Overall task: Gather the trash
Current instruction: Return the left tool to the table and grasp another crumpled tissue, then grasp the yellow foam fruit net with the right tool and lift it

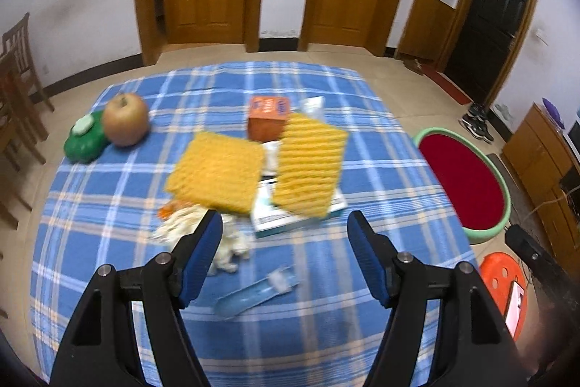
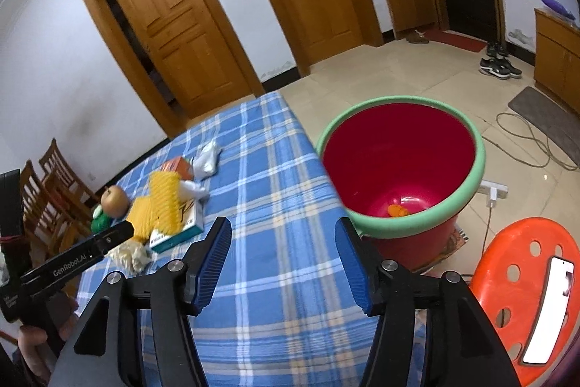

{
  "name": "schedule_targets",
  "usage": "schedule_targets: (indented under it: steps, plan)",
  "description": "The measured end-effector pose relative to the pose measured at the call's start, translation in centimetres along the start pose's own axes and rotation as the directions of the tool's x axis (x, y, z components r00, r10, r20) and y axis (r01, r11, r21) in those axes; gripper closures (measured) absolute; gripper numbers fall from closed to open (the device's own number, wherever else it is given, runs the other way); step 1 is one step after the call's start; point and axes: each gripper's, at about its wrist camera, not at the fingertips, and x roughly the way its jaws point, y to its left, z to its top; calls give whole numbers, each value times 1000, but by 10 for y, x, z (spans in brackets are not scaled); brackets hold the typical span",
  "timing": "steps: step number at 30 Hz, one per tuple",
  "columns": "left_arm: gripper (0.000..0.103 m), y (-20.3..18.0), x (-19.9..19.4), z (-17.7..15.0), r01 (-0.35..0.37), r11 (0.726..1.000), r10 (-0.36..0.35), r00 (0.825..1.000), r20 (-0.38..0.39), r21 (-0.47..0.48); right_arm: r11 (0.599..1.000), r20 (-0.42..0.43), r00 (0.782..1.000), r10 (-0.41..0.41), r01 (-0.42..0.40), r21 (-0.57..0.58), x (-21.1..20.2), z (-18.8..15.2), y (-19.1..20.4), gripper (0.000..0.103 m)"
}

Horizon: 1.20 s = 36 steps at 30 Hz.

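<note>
A blue checked tablecloth [image 1: 108, 205] carries the litter. My left gripper [image 1: 285, 223] hangs open above it with nothing between its fingers. Just beyond its left finger lies crumpled white paper [image 1: 188, 231], and a clear plastic bottle [image 1: 257, 292] lies between the fingers, lower down. Two yellow foam nets [image 1: 217, 173] rest partly on a white and teal box [image 1: 301, 216], with an orange carton [image 1: 268, 118] and a white wrapper [image 1: 313, 106] behind. My right gripper [image 2: 282, 227] is open and empty over the table's right edge, beside a red bin [image 2: 398, 165] holding an orange scrap [image 2: 397, 210].
An apple [image 1: 125, 124] and a green object [image 1: 85, 140] sit at the table's far left. Right of the bin stands an orange stool [image 2: 507, 256] with a phone [image 2: 549, 307] on it. Wooden chairs [image 1: 18, 89] stand left; a cable [image 2: 525, 136] lies on the floor.
</note>
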Motion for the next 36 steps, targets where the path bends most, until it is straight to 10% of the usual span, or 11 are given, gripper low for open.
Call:
schedule_targets:
  steps: [20,29,36]
  plan:
    - [33,63,46,-18,-59,990,45,993,-107,-128,999,-94,996,7,-11,-41,32,-10,24,42]
    - [76,77,44,-23,-10,987,-6,995,-104,-158,996,-121,992,24,-34,-83,46,-9,44,42]
    - [77,82,24,-18,19,986,-27,998,-50,-167,986,-134,990,54,-74,-149,59,-1,74,42]
